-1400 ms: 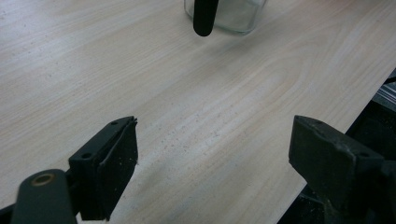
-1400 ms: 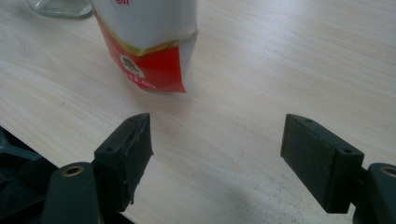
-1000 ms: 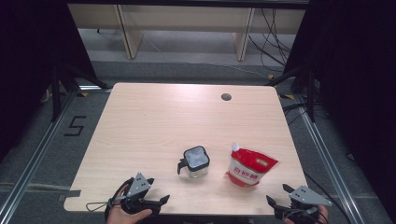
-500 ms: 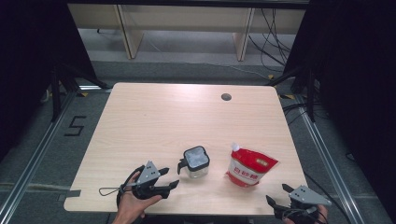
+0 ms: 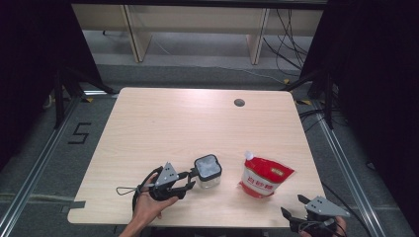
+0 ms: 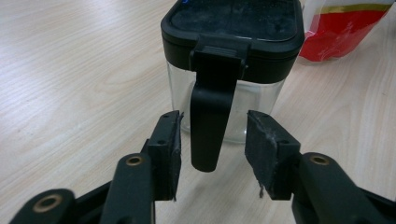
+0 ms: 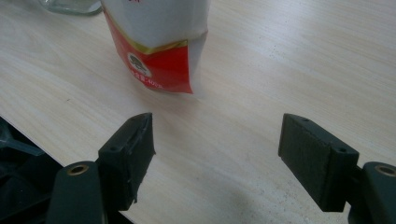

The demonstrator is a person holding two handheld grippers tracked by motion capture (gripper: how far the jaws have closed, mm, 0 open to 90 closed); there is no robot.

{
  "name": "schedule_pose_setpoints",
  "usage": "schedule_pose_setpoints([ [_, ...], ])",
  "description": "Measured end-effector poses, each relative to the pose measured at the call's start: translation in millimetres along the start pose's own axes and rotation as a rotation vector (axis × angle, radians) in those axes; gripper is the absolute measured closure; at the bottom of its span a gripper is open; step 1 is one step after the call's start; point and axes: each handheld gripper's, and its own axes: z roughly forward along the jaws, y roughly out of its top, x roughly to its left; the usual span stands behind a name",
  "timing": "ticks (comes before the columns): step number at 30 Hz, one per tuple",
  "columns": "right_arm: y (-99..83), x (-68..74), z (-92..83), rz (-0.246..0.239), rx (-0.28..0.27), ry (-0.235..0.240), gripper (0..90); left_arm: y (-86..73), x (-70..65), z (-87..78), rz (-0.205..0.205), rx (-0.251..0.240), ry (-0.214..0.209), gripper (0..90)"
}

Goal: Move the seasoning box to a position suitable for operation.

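Note:
A clear square jar (image 5: 207, 170) with a black lid stands near the table's front edge, its black handle (image 6: 211, 116) pointing at my left gripper (image 5: 190, 178). In the left gripper view the handle hangs between the two pads (image 6: 170, 140) with a gap on each side. The left gripper (image 6: 212, 140) has just been closing its jaws and is still open. A red and white spouted pouch (image 5: 264, 175) lies to the right of the jar. My right gripper (image 5: 291, 204) rests at the front right corner, and it (image 7: 217, 140) is open with only bare wood between its jaws, just short of the pouch (image 7: 154, 42).
The light wooden table (image 5: 197, 123) has a round cable hole (image 5: 239, 102) near its far edge. Dark curtains and metal floor rails flank both sides. The table's front edge runs just under the right gripper.
My left gripper has slid right to the jar and its jaws have narrowed around the handle. The right gripper, the jar and the pouch have stayed put.

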Motion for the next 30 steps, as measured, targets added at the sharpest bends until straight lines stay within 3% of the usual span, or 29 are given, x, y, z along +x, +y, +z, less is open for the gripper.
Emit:
schedule_pose_setpoints([
  [1,0.2,-0.1,-0.4,-0.003,0.001,-0.005,27.5,1.2,2.3,-0.3,0.034,0.023,-0.003,57.9],
  [4,0.4,0.6,0.0,0.023,0.006,0.028,27.5,2.7,1.7,1.1,0.037,0.011,-0.006,60.4],
  [10,0.3,-0.3,-0.6,0.019,0.007,0.023,27.5,4.7,3.4,6.4,0.076,0.037,0.007,69.3],
  [13,0.0,-0.2,0.1,0.022,0.003,0.028,27.5,5.2,4.0,7.2,0.066,0.042,0.007,71.9],
  [14,0.2,-0.3,-0.5,0.019,0.006,0.025,27.5,5.7,5.8,7.1,0.065,0.042,-0.004,72.0],
  [15,-0.2,3.4,-1.4,0.059,0.013,0.012,27.5,5.1,5.4,6.9,0.053,0.04,-0.005,72.2],
  [17,-0.1,2.3,-1.2,0.044,0.007,0.01,27.5,5.1,5.8,7.2,0.074,0.032,-0.01,72.3],
  [18,-0.1,1.1,-0.8,0.039,0.013,0.021,27.5,4.2,5.0,6.6,0.057,0.034,-0.032,72.4],
  [20,0.1,-0.3,-0.6,0.023,0.008,0.028,27.5,4.7,4.5,5.0,0.063,0.047,-0.036,72.5],
  [21,0.1,-0.3,-0.6,0.023,0.008,0.028,27.5,4.3,4.1,4.8,0.058,0.047,-0.037,72.5],
  [22,0.0,2.7,-1.7,0.053,0.007,0.012,27.5,3.0,3.1,4.2,0.06,0.036,-0.053,72.5],
  [25,-0.3,2.4,-1.6,0.057,0.004,0.015,27.5,1.6,2.4,2.1,0.07,0.037,-0.067,72.5],
  [26,-0.2,-1.3,-0.6,0.024,-0.004,0.024,27.5,0.6,2.2,1.1,0.076,0.035,-0.072,72.6],
  [30,-0.2,-0.5,-1.1,0.013,-0.002,0.016,27.5,-1.7,0.7,-4.0,0.113,0.035,-0.106,72.6],
])
